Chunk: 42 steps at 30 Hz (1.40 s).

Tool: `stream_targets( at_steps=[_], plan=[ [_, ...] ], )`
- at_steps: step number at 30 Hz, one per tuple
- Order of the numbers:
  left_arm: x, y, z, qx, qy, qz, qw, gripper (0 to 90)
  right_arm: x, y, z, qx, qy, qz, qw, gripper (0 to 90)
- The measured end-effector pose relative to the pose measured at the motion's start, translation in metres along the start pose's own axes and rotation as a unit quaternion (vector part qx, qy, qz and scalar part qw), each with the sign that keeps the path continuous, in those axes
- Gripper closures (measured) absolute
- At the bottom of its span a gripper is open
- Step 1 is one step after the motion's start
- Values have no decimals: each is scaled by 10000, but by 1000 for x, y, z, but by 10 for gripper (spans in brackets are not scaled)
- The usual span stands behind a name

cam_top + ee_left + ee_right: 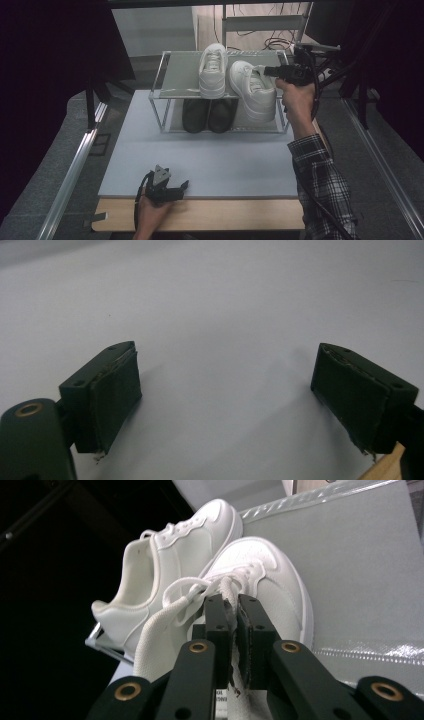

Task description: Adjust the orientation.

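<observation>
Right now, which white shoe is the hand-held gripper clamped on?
The right-hand white sneaker on the rack's top shelf; the right hand-held gripper pinches its tongue.

Smooth white leather-look sneaker with a woven cloth tongue between the matt black right tongs; shiny metal rack beneath
</observation>
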<state>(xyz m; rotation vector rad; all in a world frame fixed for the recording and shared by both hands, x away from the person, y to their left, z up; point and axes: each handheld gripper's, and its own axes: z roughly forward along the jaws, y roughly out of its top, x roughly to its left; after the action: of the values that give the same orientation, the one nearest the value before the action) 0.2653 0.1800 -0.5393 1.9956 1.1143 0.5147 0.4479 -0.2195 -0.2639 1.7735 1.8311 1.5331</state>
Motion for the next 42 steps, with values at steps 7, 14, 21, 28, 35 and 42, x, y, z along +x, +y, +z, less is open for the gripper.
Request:
stream_targets(
  at_steps=[7, 14, 21, 28, 35, 42],
  plan=[
    [0, 0, 0, 3, -1, 3, 10000, 124, -3, 4, 10, -149, -28, 167, 9997, 850],
    [0, 0, 0, 4, -3, 3, 10000, 124, -4, 7, 19, -243, -80, 192, 9995, 844],
    [0, 0, 0, -8, 1, 2, 10000, 123, -9, 6, 16, -183, 159, 160, 9996, 700],
    [0, 0, 0, -8, 2, 1, 10000, 124, -7, 6, 12, -141, 167, 17, 9998, 645],
    [0, 0, 0, -11, 3, 2, 10000, 123, -7, 5, 0, -189, 252, -92, 9995, 614],
    [0, 0, 0, 0, 4, 6, 10000, 124, -10, 0, -15, -214, 319, -275, 9989, 621]
  ],
)
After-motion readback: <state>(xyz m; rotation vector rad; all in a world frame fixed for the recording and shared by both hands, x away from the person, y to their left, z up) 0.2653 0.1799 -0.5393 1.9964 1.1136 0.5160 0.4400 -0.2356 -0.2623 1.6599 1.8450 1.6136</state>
